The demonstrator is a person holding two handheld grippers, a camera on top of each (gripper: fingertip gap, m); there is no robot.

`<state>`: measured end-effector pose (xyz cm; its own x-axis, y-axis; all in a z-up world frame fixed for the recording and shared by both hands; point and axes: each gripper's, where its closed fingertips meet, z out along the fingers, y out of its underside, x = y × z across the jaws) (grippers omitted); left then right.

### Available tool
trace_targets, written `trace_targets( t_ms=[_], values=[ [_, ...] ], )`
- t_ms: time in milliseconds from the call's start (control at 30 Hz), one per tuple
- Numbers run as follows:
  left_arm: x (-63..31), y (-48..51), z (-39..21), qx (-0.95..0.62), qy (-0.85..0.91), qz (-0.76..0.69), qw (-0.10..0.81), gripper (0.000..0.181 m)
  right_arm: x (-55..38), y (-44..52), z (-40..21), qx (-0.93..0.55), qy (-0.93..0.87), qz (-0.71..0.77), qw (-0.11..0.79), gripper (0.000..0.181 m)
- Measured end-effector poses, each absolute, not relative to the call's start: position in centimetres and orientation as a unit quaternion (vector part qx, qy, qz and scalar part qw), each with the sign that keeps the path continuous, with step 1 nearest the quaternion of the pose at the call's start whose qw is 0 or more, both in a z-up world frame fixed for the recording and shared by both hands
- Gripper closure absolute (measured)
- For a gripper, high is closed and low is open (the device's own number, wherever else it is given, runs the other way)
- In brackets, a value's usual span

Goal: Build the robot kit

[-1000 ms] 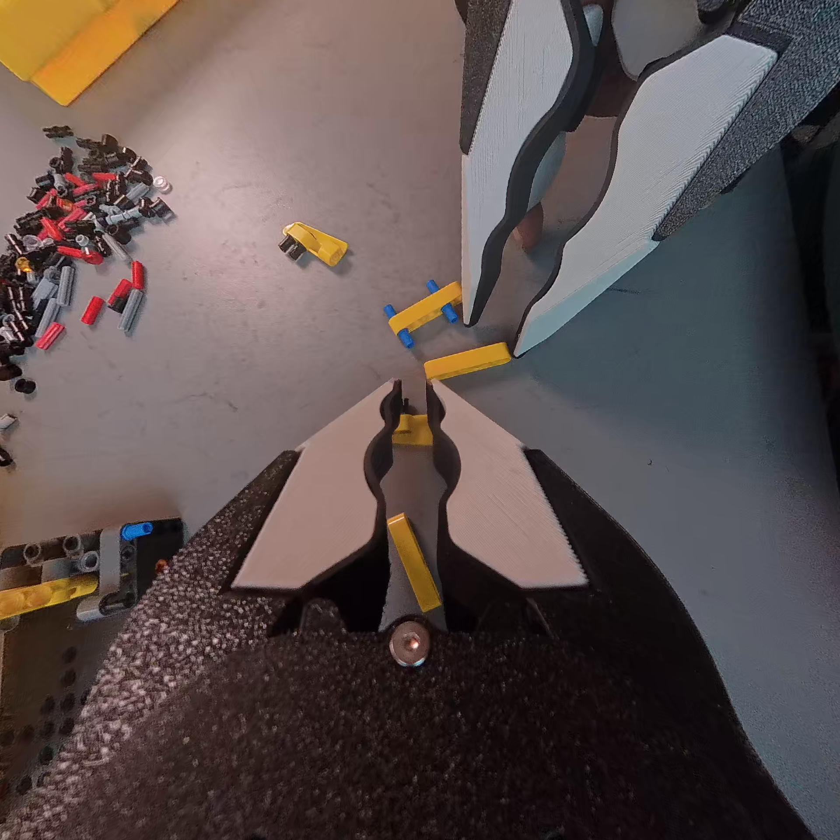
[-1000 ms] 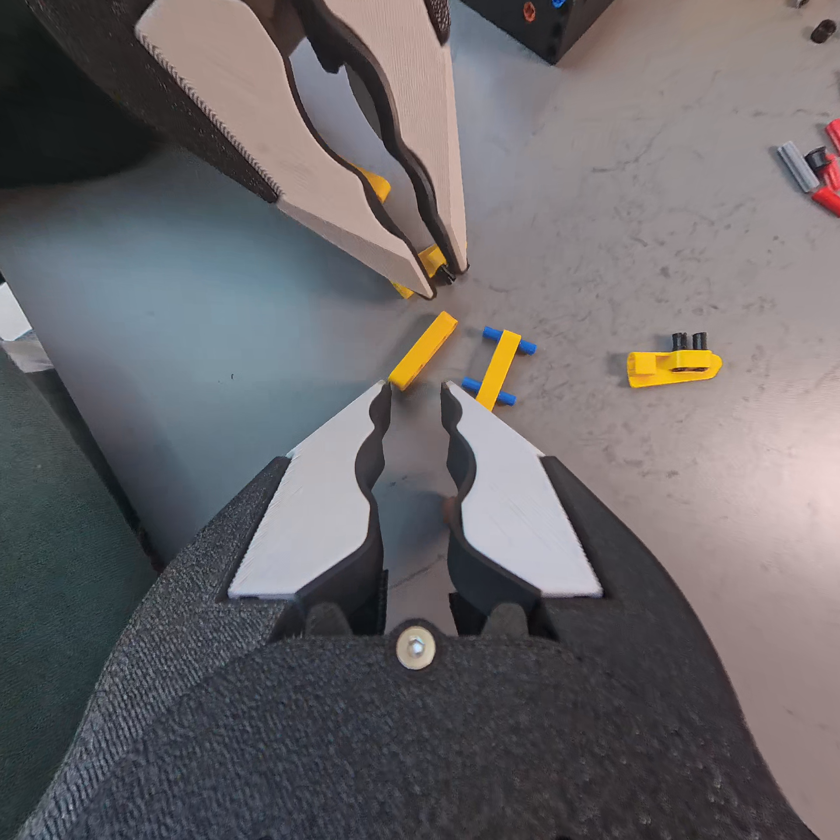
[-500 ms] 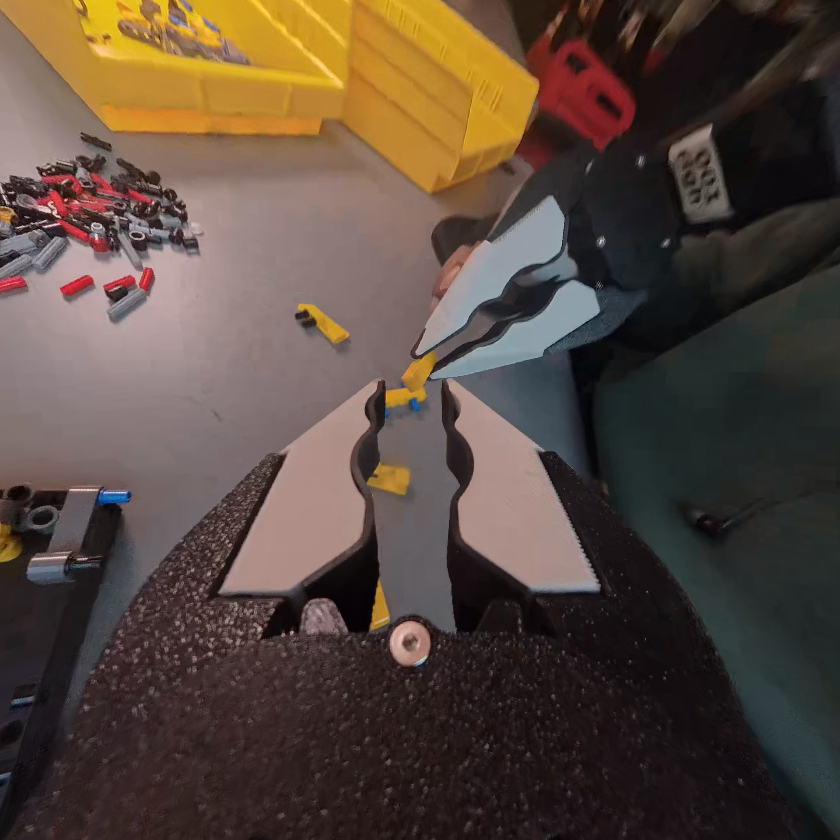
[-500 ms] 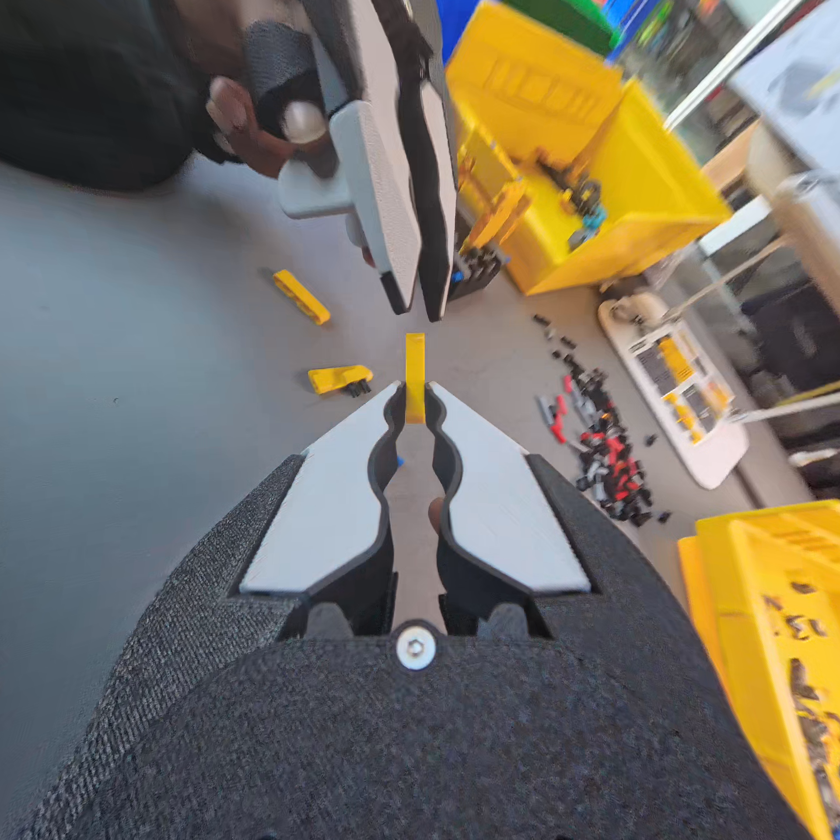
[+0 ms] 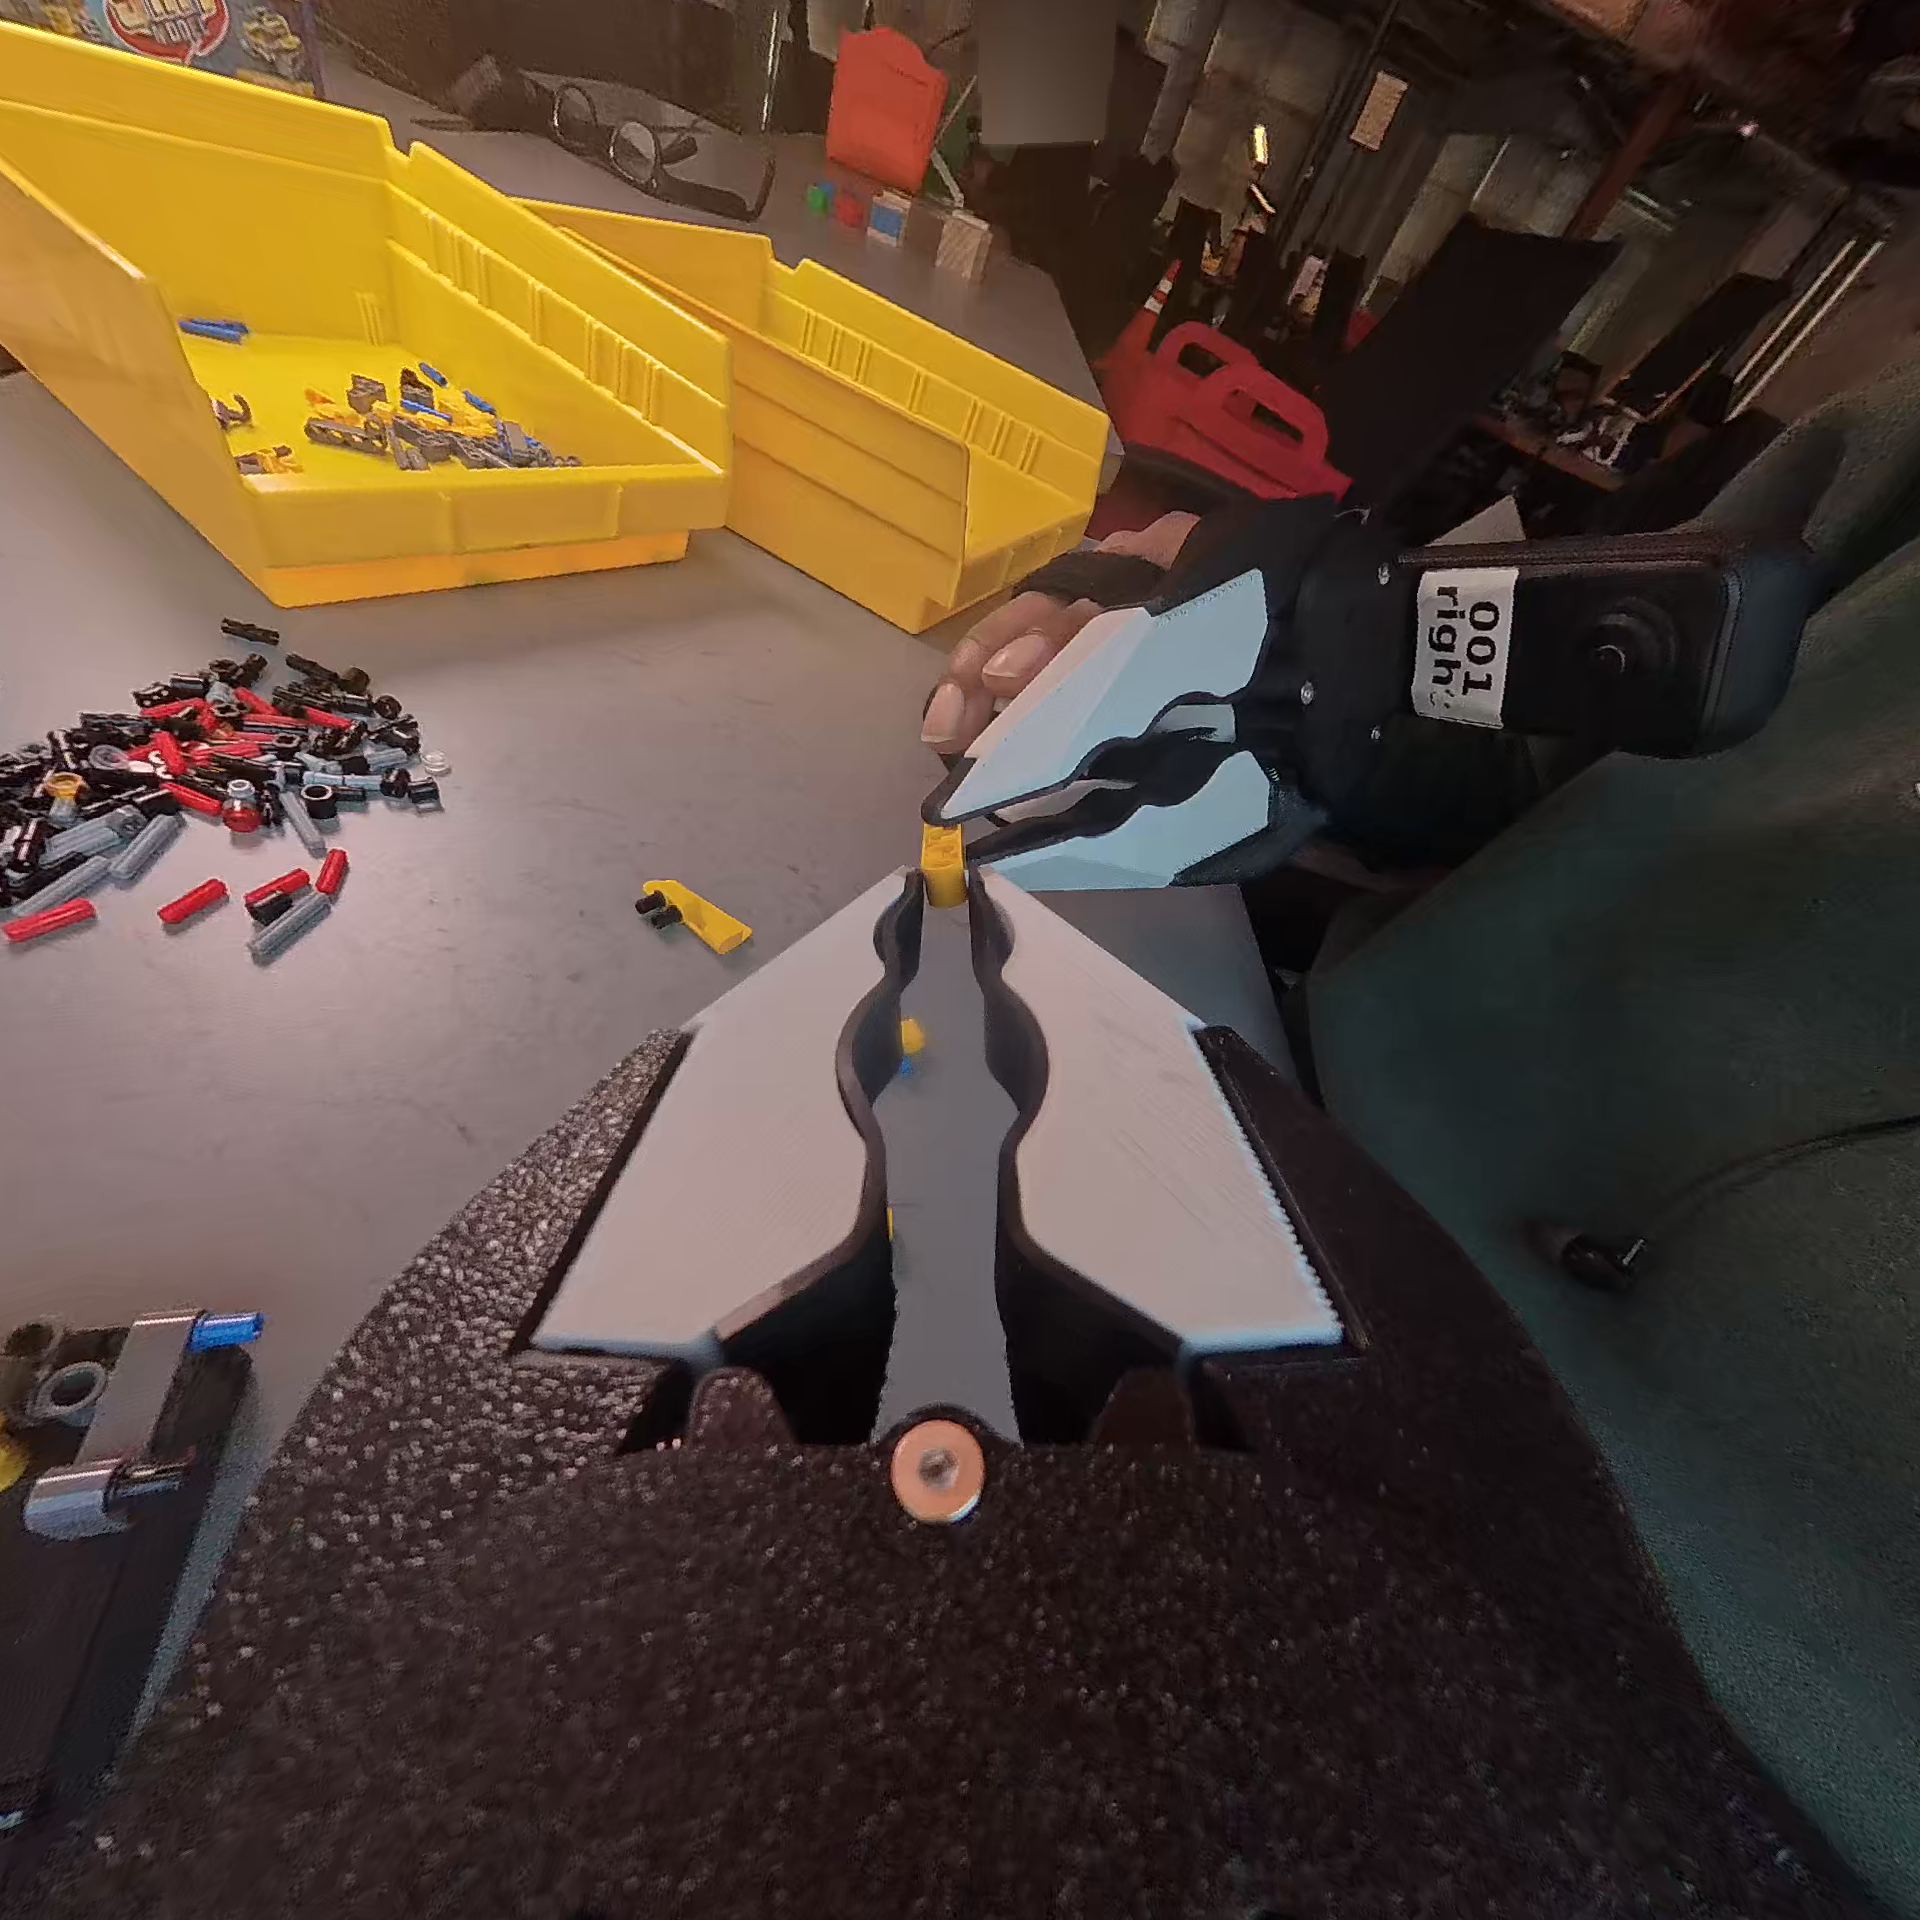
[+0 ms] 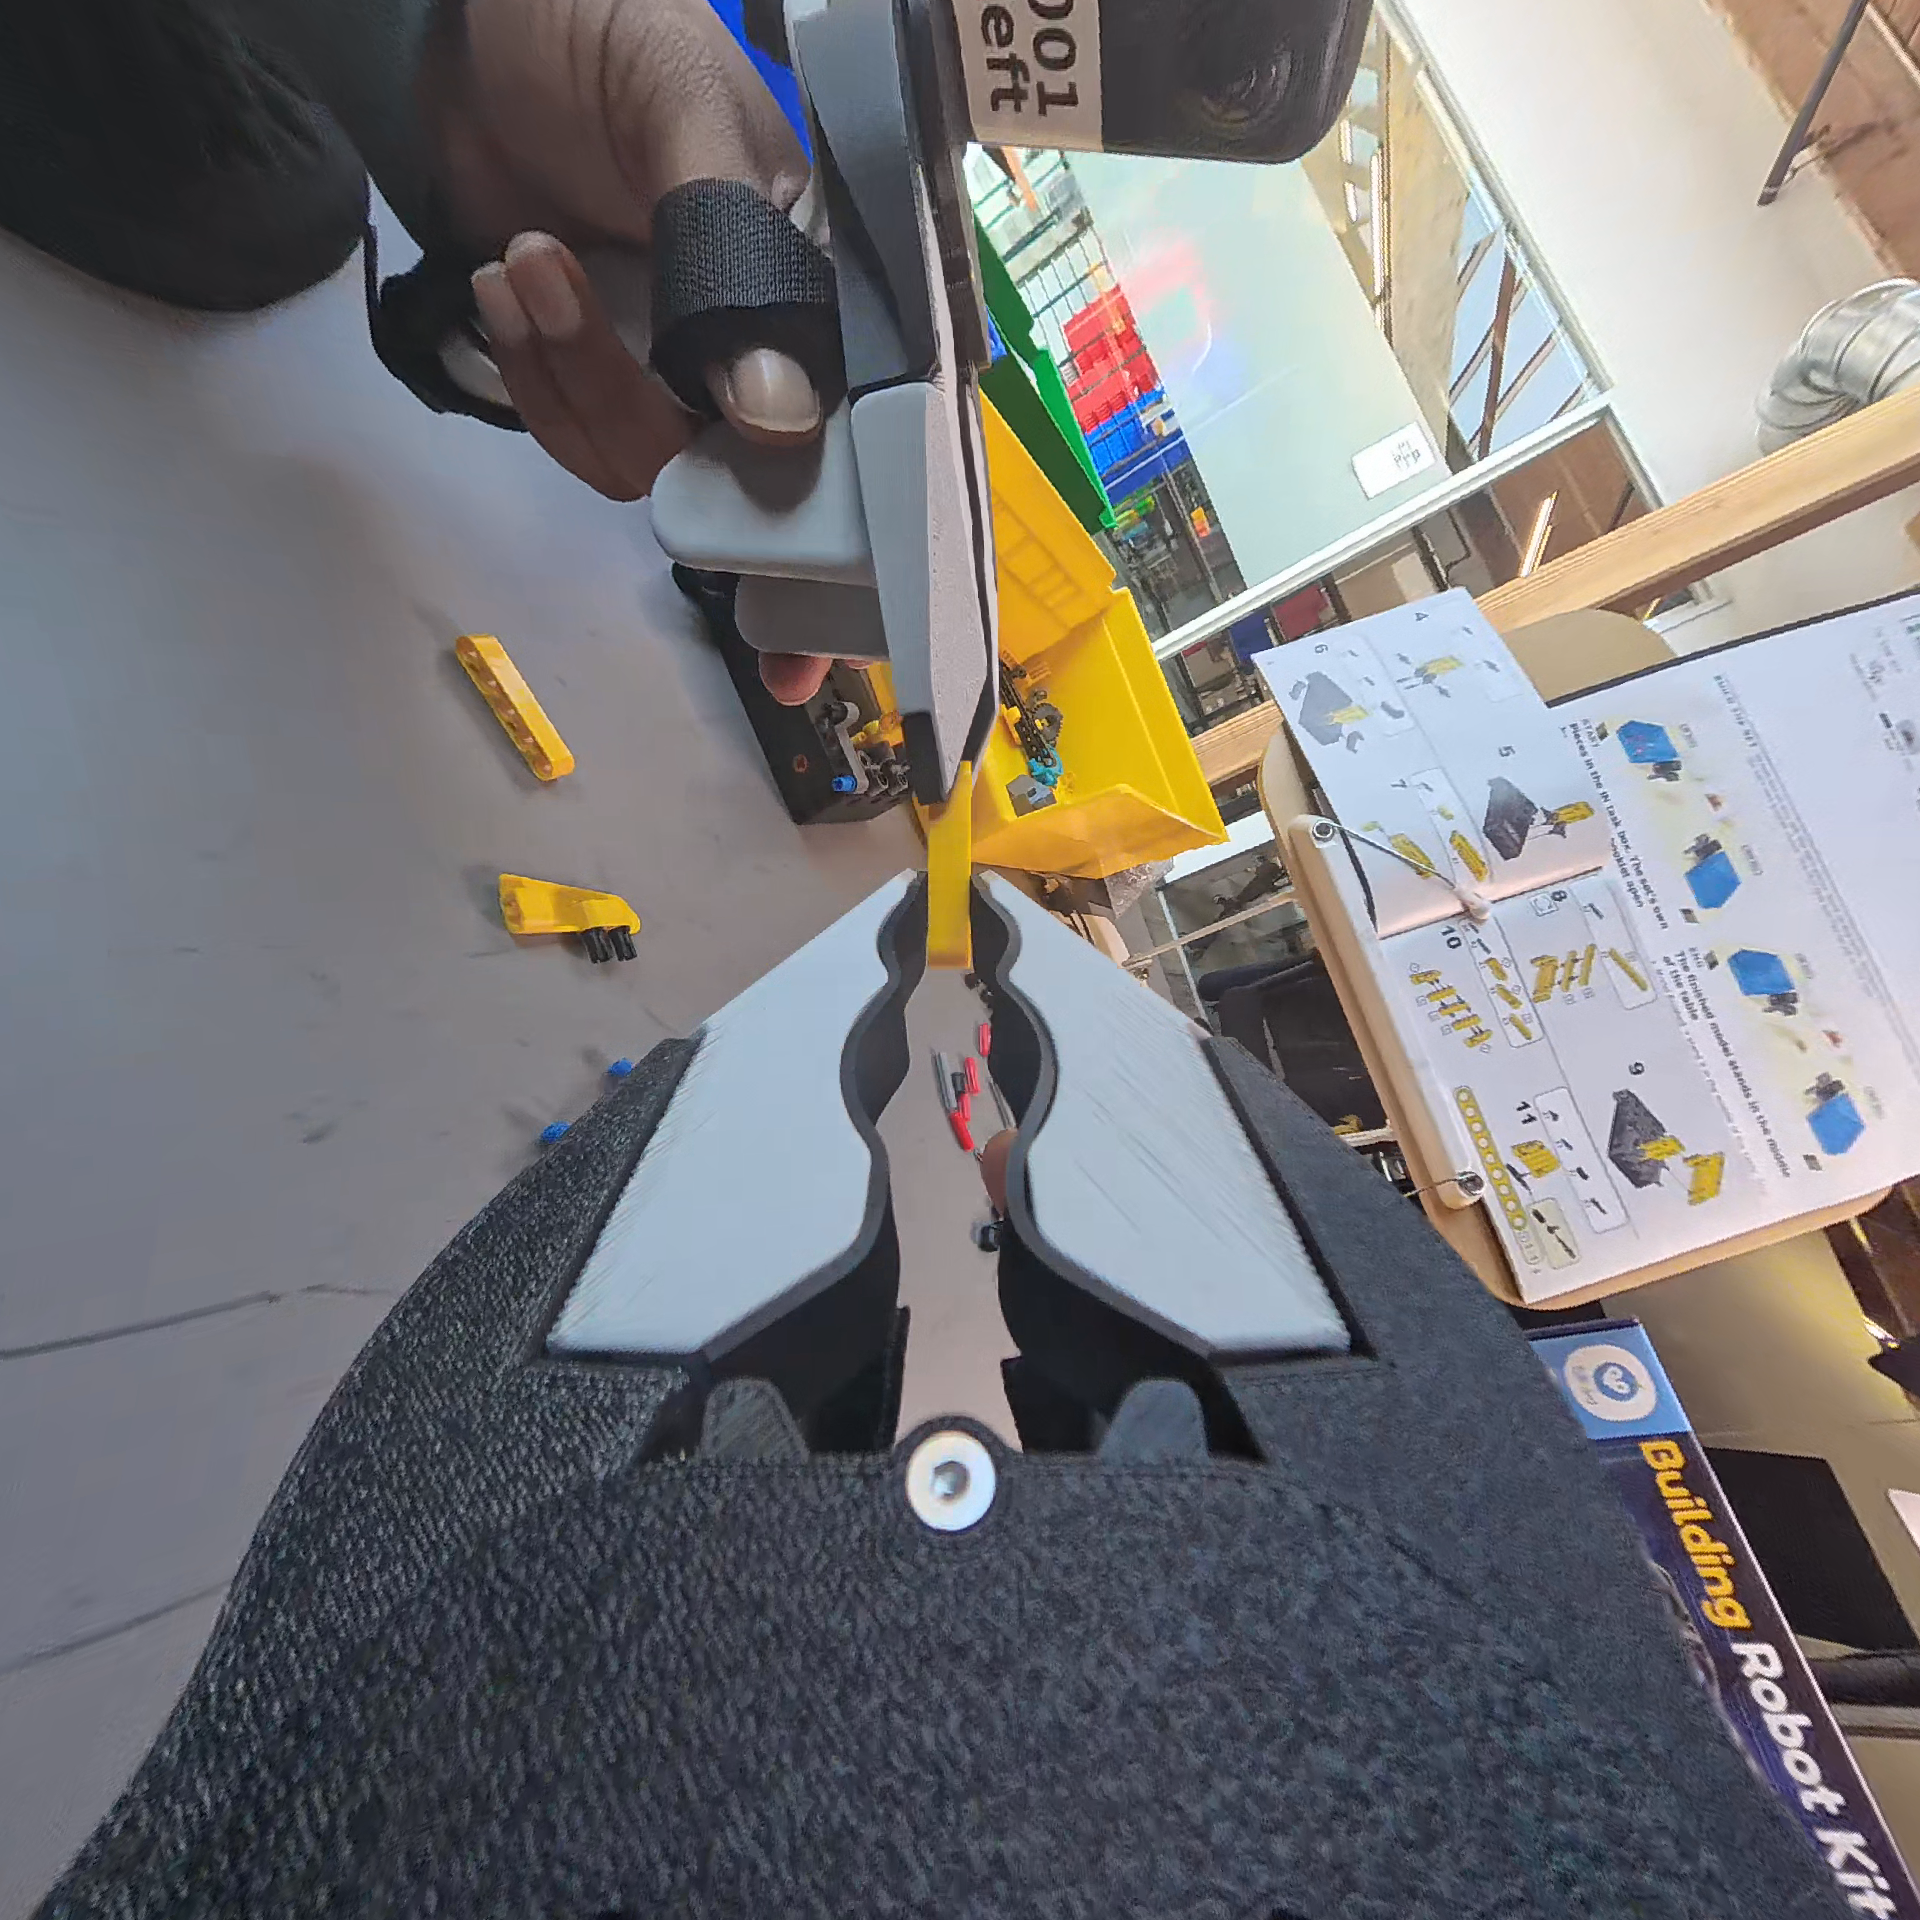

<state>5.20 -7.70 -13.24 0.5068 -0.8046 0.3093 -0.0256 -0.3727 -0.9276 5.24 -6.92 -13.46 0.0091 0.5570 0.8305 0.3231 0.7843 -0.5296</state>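
Above the grey table (image 5: 499,1039), between the two sets of tips, we hold a short yellow construction beam (image 6: 949,894) in the air. Our right gripper (image 6: 948,883) has its jaws drawn narrow and clamped on the beam's lower end; our left gripper (image 5: 943,881) has its jaws nearly closed on the other end, so both pinch the same piece. We judge the beam light, stiff and smooth-sided plastic, likely to slip or twist if pinched at a corner; its flat faces near an end look like the surest hold.

On the table lie a yellow angled piece with black pins (image 5: 694,914), a longer yellow beam with holes (image 6: 513,707) and a scatter of red, black and grey pins (image 5: 177,769). Two yellow bins (image 5: 644,457) stand farther back, one with loose parts in it. An open instruction booklet (image 6: 1621,935) is propped beside the right gripper.
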Motion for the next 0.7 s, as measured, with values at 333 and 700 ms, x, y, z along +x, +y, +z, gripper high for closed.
trace_targets(
  t_ms=[333, 700],
  values=[
    [5.0, -7.5, -15.4, -0.737, 0.394, -0.239, 0.494, 0.175, 5.6, -7.7, -15.4, -0.453, -0.714, 0.290, 0.448, 0.151],
    [5.9, -8.6, -17.5, -0.741, 0.447, -0.214, 0.453, 0.175, 5.5, -8.3, -18.4, -0.438, -0.780, 0.321, 0.310, 0.167]
  ],
)
